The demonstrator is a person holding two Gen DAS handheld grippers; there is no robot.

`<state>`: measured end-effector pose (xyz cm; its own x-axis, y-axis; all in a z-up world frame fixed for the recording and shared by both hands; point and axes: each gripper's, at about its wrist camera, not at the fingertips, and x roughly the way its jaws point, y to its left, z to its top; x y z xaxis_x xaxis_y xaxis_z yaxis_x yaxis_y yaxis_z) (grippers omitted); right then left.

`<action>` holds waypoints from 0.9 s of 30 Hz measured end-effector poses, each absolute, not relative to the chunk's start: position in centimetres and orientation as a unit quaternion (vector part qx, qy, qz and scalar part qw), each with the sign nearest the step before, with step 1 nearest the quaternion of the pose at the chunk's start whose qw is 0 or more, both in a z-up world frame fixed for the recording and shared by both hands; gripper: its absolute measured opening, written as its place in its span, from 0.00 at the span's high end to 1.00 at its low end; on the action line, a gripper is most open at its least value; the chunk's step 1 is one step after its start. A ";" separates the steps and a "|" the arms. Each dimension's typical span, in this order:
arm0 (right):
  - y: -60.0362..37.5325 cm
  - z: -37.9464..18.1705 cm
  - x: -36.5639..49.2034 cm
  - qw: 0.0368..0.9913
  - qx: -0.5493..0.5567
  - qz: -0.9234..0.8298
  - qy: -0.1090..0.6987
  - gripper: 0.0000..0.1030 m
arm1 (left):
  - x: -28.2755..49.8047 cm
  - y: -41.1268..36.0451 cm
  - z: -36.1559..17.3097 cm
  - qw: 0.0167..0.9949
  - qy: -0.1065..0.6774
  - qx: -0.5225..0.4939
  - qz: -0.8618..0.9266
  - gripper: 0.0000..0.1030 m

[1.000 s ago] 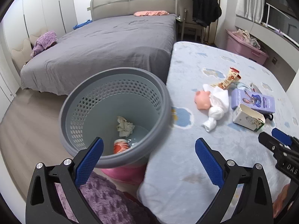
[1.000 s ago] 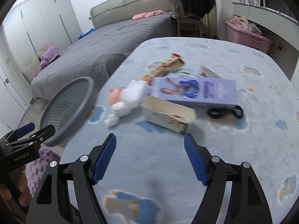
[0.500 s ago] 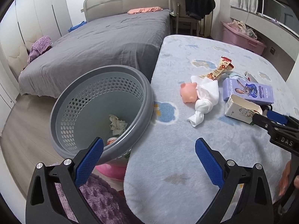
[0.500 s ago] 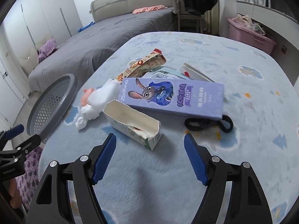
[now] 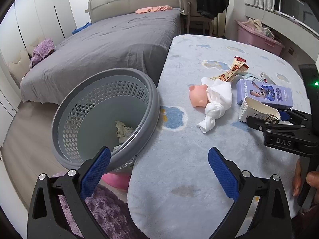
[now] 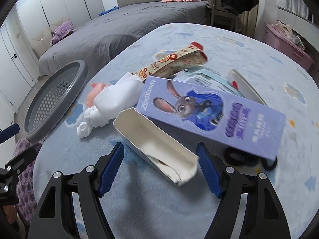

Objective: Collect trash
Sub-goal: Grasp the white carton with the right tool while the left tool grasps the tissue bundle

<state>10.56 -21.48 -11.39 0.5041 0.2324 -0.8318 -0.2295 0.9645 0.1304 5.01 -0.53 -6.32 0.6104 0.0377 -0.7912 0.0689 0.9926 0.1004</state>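
Note:
A torn-open white carton lies on the pale blue table cover. My right gripper is open and straddles the carton, pads close to its sides without pressing. Behind the carton lie a purple rabbit box, a snack wrapper, a knotted white cloth and a pink pig toy. The grey perforated basket leans at the table's left edge with crumpled paper inside. My left gripper hangs open and empty between basket and table. In the left wrist view the right gripper sits at the carton.
A black hair tie lies beside the purple box. A grey bed, a chair with a black garment and a pink storage bin stand beyond the table. A purple fluffy rug covers the floor below the basket.
My right gripper has moved forward and down, and its open jaws now stand on either side of the carton. The left wrist view has shifted a little toward the table.

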 end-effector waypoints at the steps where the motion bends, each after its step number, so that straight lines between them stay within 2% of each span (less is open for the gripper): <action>1: -21.3 -11.4 10.6 0.867 -0.002 0.134 0.479 0.31 | 5.0 -0.5 -6.3 0.895 0.441 0.060 -0.008 0.06; 3: -20.9 -11.4 10.5 0.869 -0.009 0.138 0.475 0.32 | 5.0 -0.5 -6.3 0.895 0.442 0.060 -0.008 0.06; 7: -20.4 -11.2 10.1 0.868 -0.013 0.147 0.474 0.53 | 4.9 -0.7 -6.3 0.895 0.443 0.060 -0.008 0.06; 10: -20.4 -11.0 9.6 0.869 -0.002 0.152 0.471 0.62 | 4.9 -0.9 -6.2 0.895 0.442 0.062 -0.009 0.06; 16: -21.2 -10.0 7.8 0.876 0.032 0.157 0.456 0.67 | 4.9 -1.6 -6.2 0.895 0.442 0.062 -0.016 0.06; 27: -25.4 -9.3 3.1 0.885 0.105 0.117 0.439 0.67 | 6.4 -4.3 -6.9 0.895 0.442 0.056 -0.035 0.06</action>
